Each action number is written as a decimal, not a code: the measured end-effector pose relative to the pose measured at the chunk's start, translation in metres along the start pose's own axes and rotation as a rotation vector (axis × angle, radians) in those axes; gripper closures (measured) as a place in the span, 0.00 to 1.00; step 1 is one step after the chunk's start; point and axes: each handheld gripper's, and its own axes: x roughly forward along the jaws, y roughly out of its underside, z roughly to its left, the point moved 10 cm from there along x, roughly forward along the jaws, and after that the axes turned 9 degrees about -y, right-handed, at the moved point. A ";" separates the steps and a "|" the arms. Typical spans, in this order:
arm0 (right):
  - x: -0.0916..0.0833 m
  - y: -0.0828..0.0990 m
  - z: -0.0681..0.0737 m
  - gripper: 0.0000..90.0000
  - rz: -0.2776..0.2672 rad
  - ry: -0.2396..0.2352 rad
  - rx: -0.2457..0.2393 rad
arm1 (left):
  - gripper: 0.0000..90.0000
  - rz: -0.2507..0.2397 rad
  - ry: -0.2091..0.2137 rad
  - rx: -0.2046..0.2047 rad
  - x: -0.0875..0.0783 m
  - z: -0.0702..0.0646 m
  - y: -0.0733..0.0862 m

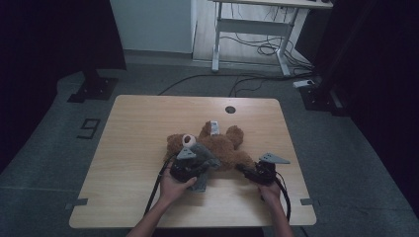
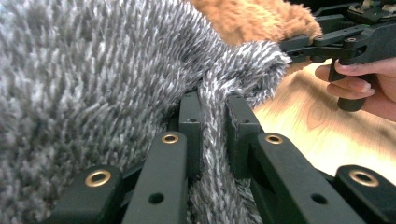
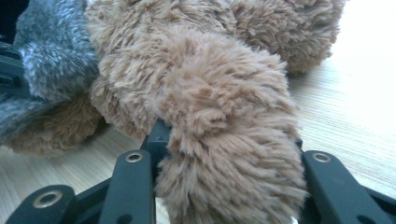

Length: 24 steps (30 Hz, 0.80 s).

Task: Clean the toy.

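A brown teddy bear [image 1: 222,143] lies on the wooden table [image 1: 138,128], a white tag [image 1: 214,127] on its upper part. A grey fuzzy cloth [image 1: 205,157] is draped over its near left side. My left gripper [image 1: 197,165] is shut on a fold of that grey cloth [image 2: 93,70]; in the left gripper view the fold is pinched between the jaws of the left gripper [image 2: 214,114]. My right gripper [image 1: 247,169] is shut on one of the bear's limbs at the right. That brown limb [image 3: 224,102] bulges between the jaws of the right gripper [image 3: 228,140].
A round cable hole [image 1: 230,109] sits near the table's far edge. Behind the table stand a white desk frame [image 1: 249,27] with loose cables on the floor and a black stand base [image 1: 94,88] at the left. In the left gripper view, the other hand [image 2: 362,84] holds its gripper.
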 end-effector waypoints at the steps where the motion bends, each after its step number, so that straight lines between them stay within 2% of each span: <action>1: 0.000 0.000 0.000 0.62 -0.002 -0.001 -0.002 | 0.88 -0.007 -0.008 -0.016 -0.006 0.006 0.004; 4: -0.001 0.001 0.000 0.62 0.000 -0.005 -0.005 | 0.87 -0.011 -0.022 -0.022 -0.012 0.012 0.009; 7: -0.002 0.001 0.001 0.62 0.003 -0.008 -0.006 | 0.87 -0.006 -0.058 -0.027 -0.023 0.029 0.018; 11: -0.001 0.002 0.001 0.62 0.006 -0.015 0.000 | 0.87 -0.009 -0.084 -0.056 -0.034 0.046 0.025; 12: -0.001 0.002 0.001 0.62 0.006 -0.015 0.000 | 0.87 -0.009 -0.084 -0.056 -0.034 0.046 0.025; 13: -0.001 0.002 0.001 0.62 0.005 -0.016 0.002 | 0.87 -0.016 -0.092 -0.066 -0.040 0.053 0.027; 17: -0.002 0.002 0.000 0.62 0.004 -0.017 -0.005 | 0.87 -0.034 -0.098 -0.103 -0.051 0.066 0.031; 19: -0.002 0.002 0.000 0.62 0.003 -0.020 -0.004 | 0.87 -0.065 -0.096 -0.121 -0.059 0.069 0.029; 23: -0.001 0.002 0.001 0.63 0.000 -0.026 -0.004 | 0.87 -0.125 -0.099 -0.122 -0.073 0.071 0.014; 24: -0.001 0.002 0.001 0.63 0.000 -0.026 -0.004 | 0.87 -0.125 -0.099 -0.122 -0.073 0.071 0.014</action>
